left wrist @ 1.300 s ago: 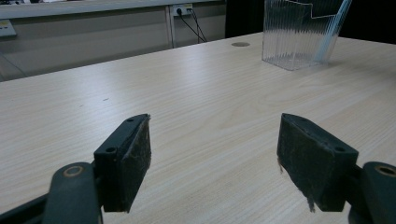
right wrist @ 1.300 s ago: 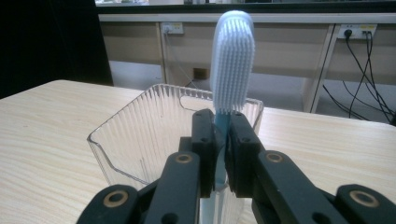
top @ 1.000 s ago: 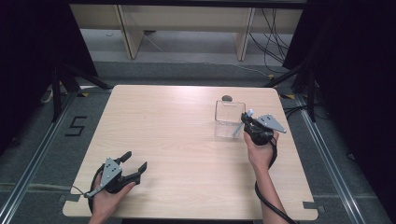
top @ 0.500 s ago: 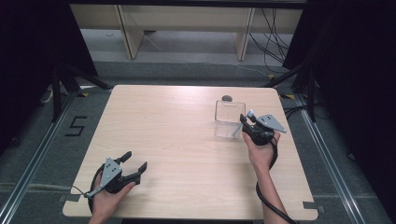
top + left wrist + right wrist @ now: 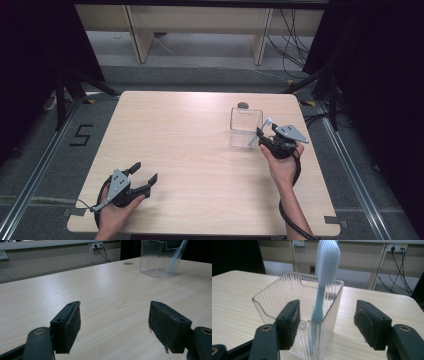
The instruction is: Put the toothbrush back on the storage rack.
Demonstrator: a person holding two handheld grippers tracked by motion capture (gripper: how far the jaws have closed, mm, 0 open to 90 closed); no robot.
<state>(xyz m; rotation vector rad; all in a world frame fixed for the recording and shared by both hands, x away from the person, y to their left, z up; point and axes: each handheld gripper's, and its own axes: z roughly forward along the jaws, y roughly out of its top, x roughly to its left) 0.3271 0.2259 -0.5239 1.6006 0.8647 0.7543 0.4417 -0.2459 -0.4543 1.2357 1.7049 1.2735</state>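
So the right hand-held gripper (image 5: 325,326) has just been opening up; its jaws now stand wide apart, letting go of the toothbrush (image 5: 324,277), which leans on its own in the clear cup (image 5: 274,302).

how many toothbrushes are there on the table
1. A single light blue toothbrush stands head-up in the clear ribbed holder at the table's far right, leaning on its near corner, just ahead of the open right gripper. None elsewhere.
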